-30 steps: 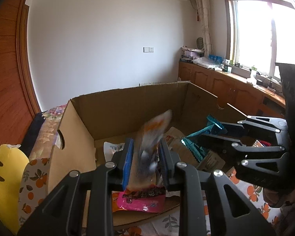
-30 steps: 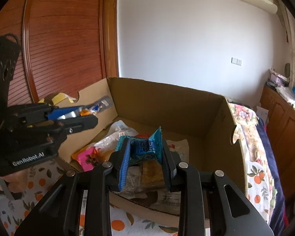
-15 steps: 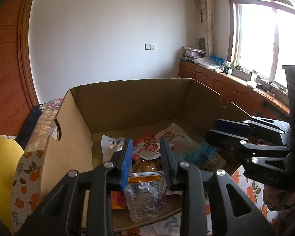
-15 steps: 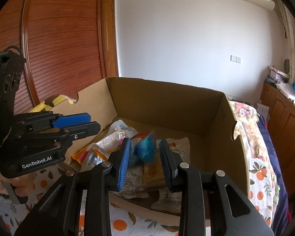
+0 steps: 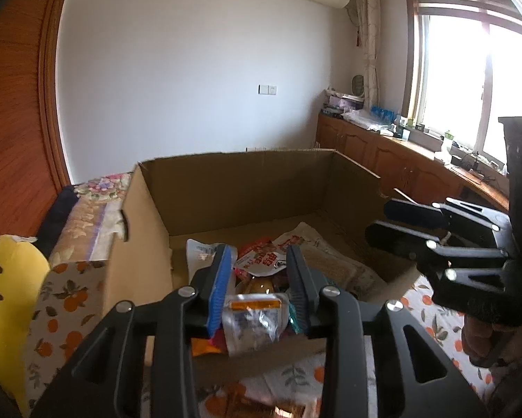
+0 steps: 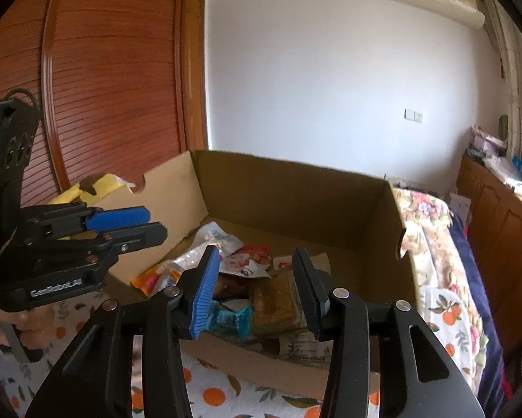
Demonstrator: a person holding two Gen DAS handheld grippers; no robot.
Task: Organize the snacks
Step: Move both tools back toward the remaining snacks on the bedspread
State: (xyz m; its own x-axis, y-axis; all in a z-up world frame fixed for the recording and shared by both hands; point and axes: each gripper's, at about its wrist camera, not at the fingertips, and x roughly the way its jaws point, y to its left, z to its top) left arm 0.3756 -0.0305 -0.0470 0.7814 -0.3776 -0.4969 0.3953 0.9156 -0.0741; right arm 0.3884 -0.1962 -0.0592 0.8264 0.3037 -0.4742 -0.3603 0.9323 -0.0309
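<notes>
An open cardboard box [image 5: 236,155] [image 6: 289,163] on the bed holds several snack packets. My left gripper [image 5: 260,257] hangs over its near edge, jaws opening, with nothing between them. Below it a clear packet with an orange top [image 5: 252,320] lies in the box, with a red-and-white packet [image 5: 261,259] further in. My right gripper [image 6: 255,261] is over the box too, jaws opening and empty. A teal packet [image 6: 231,318] lies in the box beneath it, beside a brown packet [image 6: 276,299]. Each gripper shows in the other's view, the left gripper [image 6: 154,224] and the right gripper [image 5: 377,222].
The box stands on a bedspread with an orange-fruit print [image 6: 212,395]. A yellow cushion [image 5: 13,278] lies left of the box. Wooden cabinets [image 5: 393,167] run under the window at the right. A wooden door [image 6: 114,69] stands behind the left gripper.
Both grippers let go. The clear orange-topped packet fell from the left jaws into the box and the teal packet fell from the right jaws. Both sets of jaws widened.
</notes>
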